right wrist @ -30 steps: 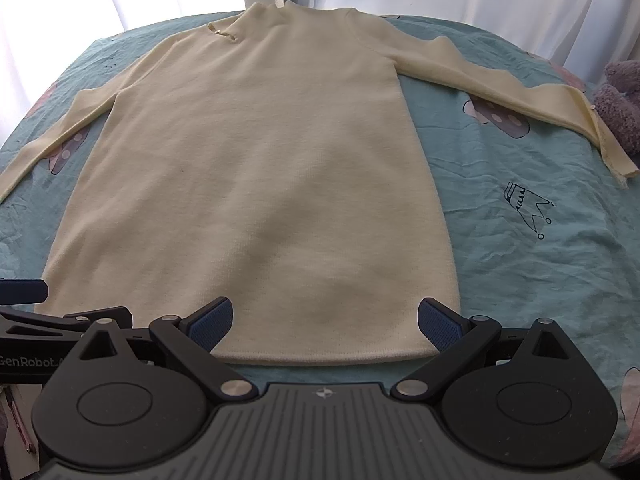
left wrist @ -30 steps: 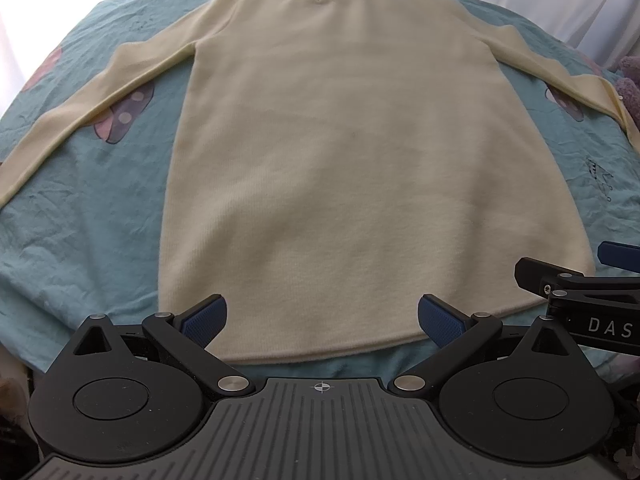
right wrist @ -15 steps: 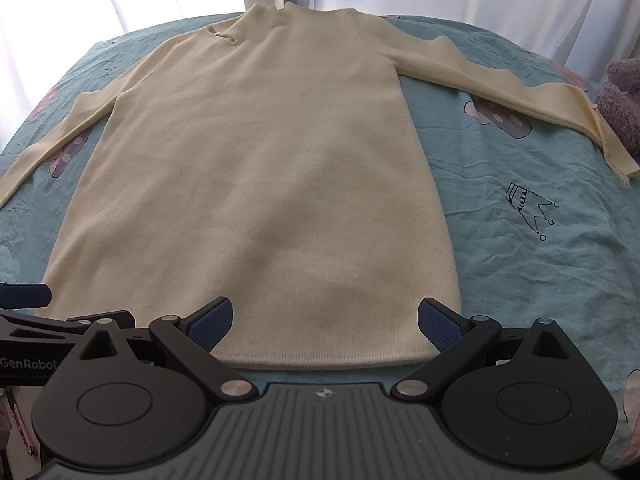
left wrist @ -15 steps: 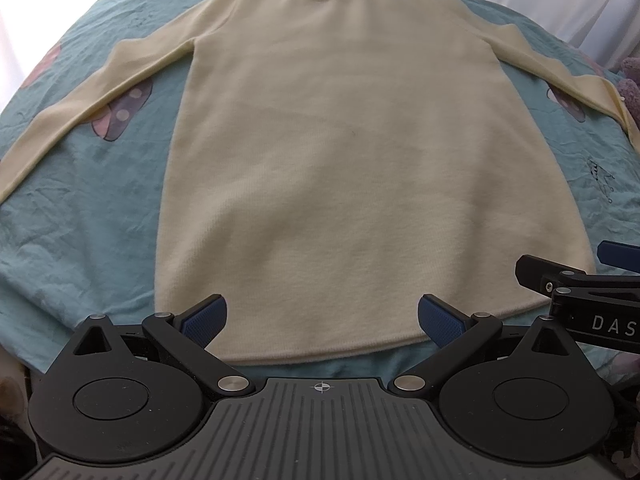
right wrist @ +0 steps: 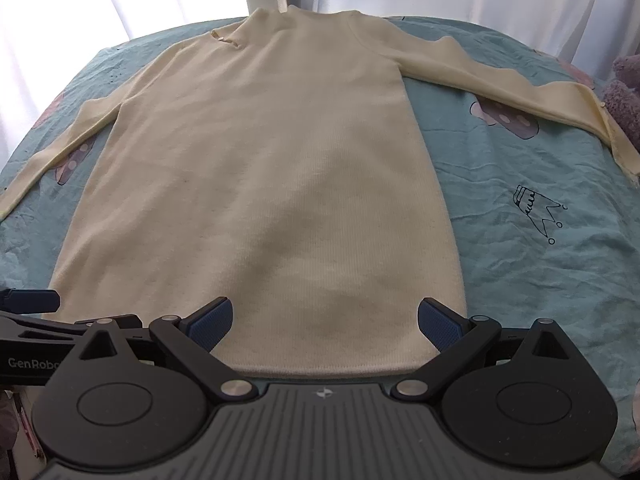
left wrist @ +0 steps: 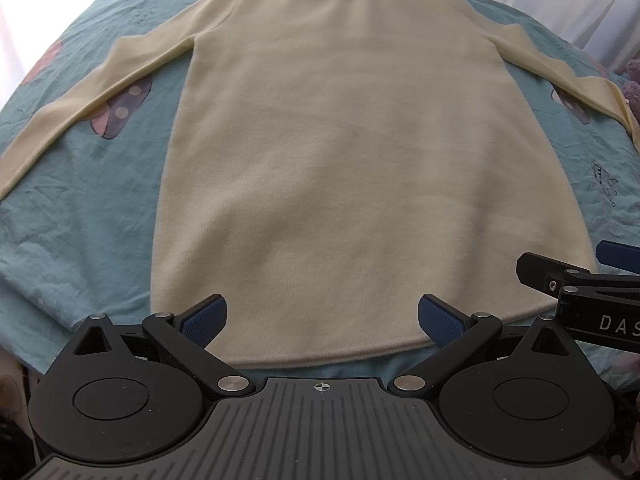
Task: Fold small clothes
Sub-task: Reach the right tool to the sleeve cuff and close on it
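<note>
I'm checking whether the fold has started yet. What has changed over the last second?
Both grippers have crept slightly forward toward the hem of the cream sweater. Nothing was taken hold of: the left gripper and right gripper stay open over the hem. The sweater still lies flat, sleeves spread, on the teal sheet.

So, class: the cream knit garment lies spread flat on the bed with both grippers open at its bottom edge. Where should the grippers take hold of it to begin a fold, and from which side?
Probably the hem, near its two corners. The cream garment lies flat, collar away, and the hem is the nearest free edge. The left gripper and right gripper sit open just short of it, so come in low from the near side, one finger sliding under the edge.
</note>
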The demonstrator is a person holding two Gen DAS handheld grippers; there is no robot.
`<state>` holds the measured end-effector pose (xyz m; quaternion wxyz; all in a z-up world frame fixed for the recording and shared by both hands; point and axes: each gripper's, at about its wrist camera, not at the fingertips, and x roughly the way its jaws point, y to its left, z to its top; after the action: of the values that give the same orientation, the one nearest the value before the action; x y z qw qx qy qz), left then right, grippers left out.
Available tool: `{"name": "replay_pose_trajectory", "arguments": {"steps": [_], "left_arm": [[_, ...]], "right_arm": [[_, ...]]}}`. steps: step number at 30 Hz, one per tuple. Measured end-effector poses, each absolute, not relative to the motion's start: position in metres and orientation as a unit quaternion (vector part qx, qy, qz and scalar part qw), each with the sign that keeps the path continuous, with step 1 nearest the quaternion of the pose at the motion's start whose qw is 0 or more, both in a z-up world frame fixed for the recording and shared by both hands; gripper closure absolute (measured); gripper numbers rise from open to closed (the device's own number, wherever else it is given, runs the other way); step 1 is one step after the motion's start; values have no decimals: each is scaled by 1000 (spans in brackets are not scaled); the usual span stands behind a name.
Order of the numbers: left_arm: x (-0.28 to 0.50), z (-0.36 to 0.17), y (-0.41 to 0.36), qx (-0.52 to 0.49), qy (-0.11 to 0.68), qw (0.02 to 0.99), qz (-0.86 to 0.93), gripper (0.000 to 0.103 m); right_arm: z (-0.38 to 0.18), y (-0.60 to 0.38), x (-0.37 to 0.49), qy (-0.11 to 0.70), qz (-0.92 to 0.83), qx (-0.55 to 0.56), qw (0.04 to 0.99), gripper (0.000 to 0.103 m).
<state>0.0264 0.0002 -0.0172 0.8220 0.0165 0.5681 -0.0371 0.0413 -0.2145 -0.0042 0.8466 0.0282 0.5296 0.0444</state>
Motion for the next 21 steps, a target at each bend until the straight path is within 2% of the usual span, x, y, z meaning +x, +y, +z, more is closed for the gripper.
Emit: {"name": "replay_pose_trajectory", "arguments": {"steps": [10,17,21], "left_arm": [[33,-16,-2,15,563,825,-35,0],[45,0,3,-25,496,867,-30,0],[57,5,6,-61,466,883,-23,0]], "right_arm": [[-3,-220,44,510,63,43,857,4],[2,-264,38,373,134,138,908,4],[2,-314,56,335,37,135,932,4]]}}
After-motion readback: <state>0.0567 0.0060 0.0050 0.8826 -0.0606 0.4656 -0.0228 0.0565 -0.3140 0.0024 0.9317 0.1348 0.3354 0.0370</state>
